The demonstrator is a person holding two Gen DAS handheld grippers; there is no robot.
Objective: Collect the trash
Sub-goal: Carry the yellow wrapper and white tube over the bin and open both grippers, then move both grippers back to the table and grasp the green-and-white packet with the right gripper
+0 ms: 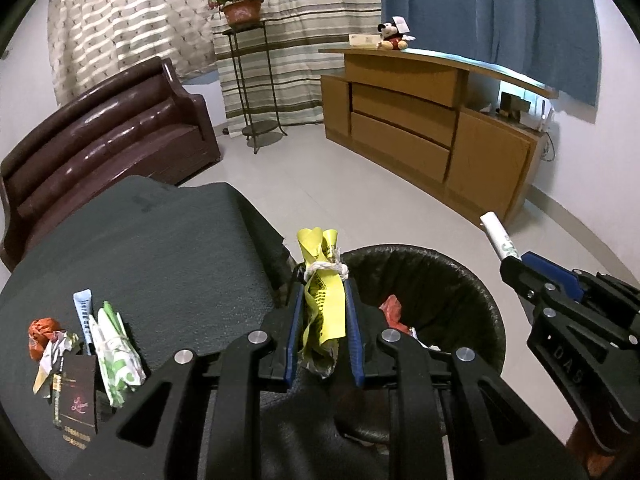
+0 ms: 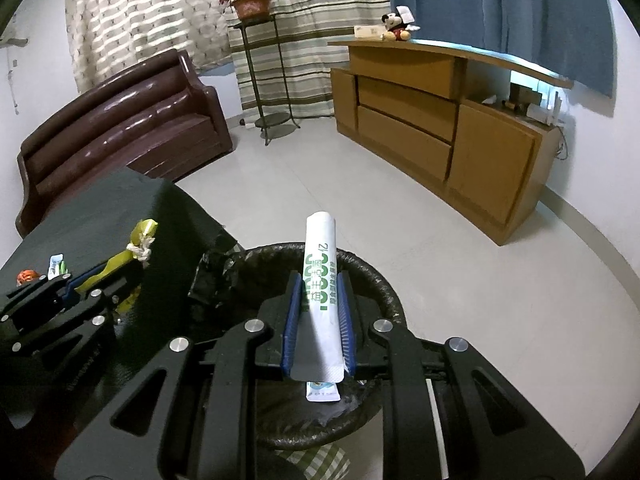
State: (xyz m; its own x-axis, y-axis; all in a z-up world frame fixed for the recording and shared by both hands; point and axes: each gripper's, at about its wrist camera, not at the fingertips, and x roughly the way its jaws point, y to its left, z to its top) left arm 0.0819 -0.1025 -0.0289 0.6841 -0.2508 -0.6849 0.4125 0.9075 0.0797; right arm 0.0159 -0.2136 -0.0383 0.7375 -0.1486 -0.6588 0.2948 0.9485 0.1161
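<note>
My left gripper (image 1: 323, 280) is shut on a crumpled yellow wrapper (image 1: 322, 304) tied with white string, held at the near left rim of the black-lined trash bin (image 1: 480, 280). My right gripper (image 2: 318, 280) is shut on a white stick sachet (image 2: 320, 280) with green print, held over the bin (image 2: 384, 280). A red wrapper (image 1: 390, 308) lies inside the bin. More trash lies on the dark table (image 1: 160, 260): an orange wrapper (image 1: 42, 330), green-white packets (image 1: 116, 344), a light blue sachet (image 1: 83, 308) and a dark card (image 1: 78, 396).
A brown leather sofa (image 1: 108, 128) stands behind the table. A wooden cabinet (image 1: 432, 128) with a plush toy (image 1: 394, 34) is at the back right. A metal plant stand (image 1: 252, 80) with a potted plant is by the curtains. Pale tiled floor (image 1: 340, 184) lies between.
</note>
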